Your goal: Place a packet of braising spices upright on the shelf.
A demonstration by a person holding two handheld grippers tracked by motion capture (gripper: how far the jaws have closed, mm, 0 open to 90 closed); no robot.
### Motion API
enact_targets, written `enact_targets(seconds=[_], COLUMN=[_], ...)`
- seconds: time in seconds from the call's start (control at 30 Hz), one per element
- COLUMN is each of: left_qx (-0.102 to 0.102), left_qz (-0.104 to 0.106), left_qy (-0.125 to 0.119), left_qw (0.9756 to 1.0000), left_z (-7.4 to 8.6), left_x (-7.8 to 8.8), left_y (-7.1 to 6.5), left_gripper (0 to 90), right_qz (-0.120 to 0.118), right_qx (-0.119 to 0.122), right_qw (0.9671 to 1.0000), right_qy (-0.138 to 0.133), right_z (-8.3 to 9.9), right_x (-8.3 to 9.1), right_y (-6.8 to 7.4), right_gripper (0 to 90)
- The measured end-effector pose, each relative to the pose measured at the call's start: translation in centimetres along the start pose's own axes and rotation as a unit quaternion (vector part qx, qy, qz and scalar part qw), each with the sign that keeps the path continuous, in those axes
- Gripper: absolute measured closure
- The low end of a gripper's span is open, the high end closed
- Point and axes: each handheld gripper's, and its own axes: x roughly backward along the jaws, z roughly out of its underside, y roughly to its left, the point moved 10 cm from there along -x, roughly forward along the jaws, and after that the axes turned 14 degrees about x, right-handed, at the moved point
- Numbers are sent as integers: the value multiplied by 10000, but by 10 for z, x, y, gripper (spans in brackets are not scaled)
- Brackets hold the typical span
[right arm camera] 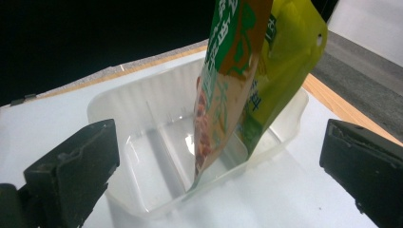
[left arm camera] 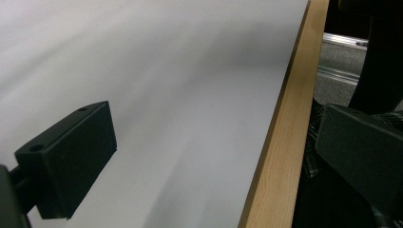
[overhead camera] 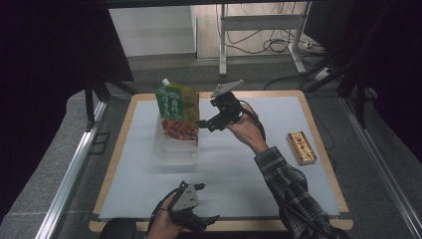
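Observation:
A green and yellow spouted pouch [overhead camera: 176,108] stands upright in a clear plastic tray [overhead camera: 175,153] at the middle of the white mat. My right gripper [overhead camera: 206,120] hovers just right of the pouch, open, with nothing between its jaws. In the right gripper view the pouch [right arm camera: 240,80] leans inside the tray [right arm camera: 142,99], beyond the wide-apart jaws of my right gripper [right arm camera: 218,175]. My left gripper [overhead camera: 208,202] rests near the table's front edge, open and empty. In the left gripper view my left gripper [left arm camera: 214,161] spans bare mat and the wooden table edge [left arm camera: 278,142].
A small flat yellow and brown box [overhead camera: 302,148] lies on the mat at the right. The white mat [overhead camera: 234,164] covers a wooden tabletop [overhead camera: 318,124]. Metal rails run along both sides of the table, and a desk frame with cables stands behind.

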Motion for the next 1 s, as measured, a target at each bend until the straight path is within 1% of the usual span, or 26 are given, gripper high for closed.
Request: enact_targets(seconds=[0.17,0.23,0.3,0.37,0.63,0.77,0.9,1.0], left_qx=[4,4,1,-4,-28,-23,-11,-8], left_qz=[-5,-6,-6,-8,-11,-7,0,10], left_qy=[-3,-4,-2,-1,12,4,-9,-19], left_qw=[10000,10000,10000,10000,10000,10000,10000,10000], left_z=[0,0,0,0,0,0,0,0], left_x=[0,0,0,0,0,0,0,0], left_y=[0,0,0,0,0,0,0,-1], left_gripper=[0,0,0,0,0,0,0,0], right_qz=[25,-25,-73,-68,-83,-71,-31,-2], right_qx=[-13,-41,5,55,-47,-127,-137,-188], right_qw=[10000,10000,10000,10000,9999,9999,9999,9998], right_qy=[10,-14,-52,-43,-68,-65,-20,-16], right_z=[9,12,15,17,29,37,44,50], right_x=[6,8,11,14,26,31,36,40], right_y=[3,6,10,12,18,18,18,19], right_gripper=[0,0,0,0,0,0,0,0])
